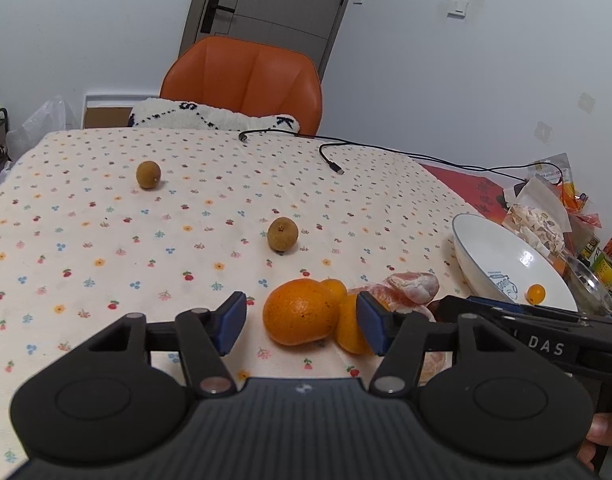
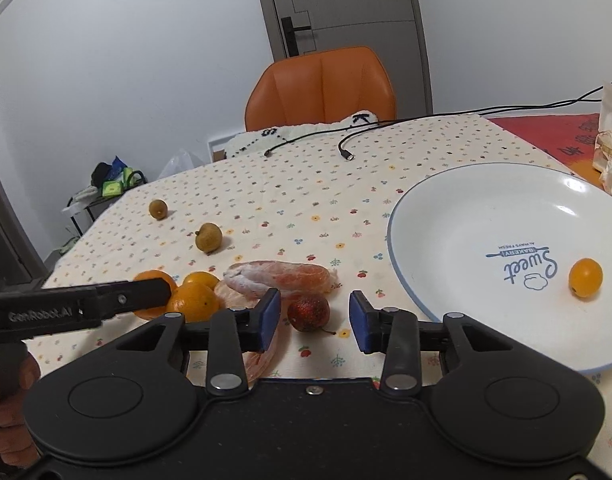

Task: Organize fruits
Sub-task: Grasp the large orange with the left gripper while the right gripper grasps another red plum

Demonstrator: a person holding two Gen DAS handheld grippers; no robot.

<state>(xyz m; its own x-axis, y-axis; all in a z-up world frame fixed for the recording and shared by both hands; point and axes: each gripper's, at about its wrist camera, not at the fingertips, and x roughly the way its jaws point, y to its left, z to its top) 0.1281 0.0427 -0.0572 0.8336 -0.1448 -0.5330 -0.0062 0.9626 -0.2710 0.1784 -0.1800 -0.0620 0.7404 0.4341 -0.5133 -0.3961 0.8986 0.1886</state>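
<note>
Flanking glossy round orange [image 1: 300, 312], padded fingers [image 1: 230, 322]

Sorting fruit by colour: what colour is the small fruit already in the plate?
Orange-yellow. The small fruit in the plate shows best in the right wrist view.

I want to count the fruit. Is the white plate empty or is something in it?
Not empty. The white plate holds one small orange fruit, maybe a kumquat, beside its blue "Sweet" print. All other fruit lies on the tablecloth.
</note>
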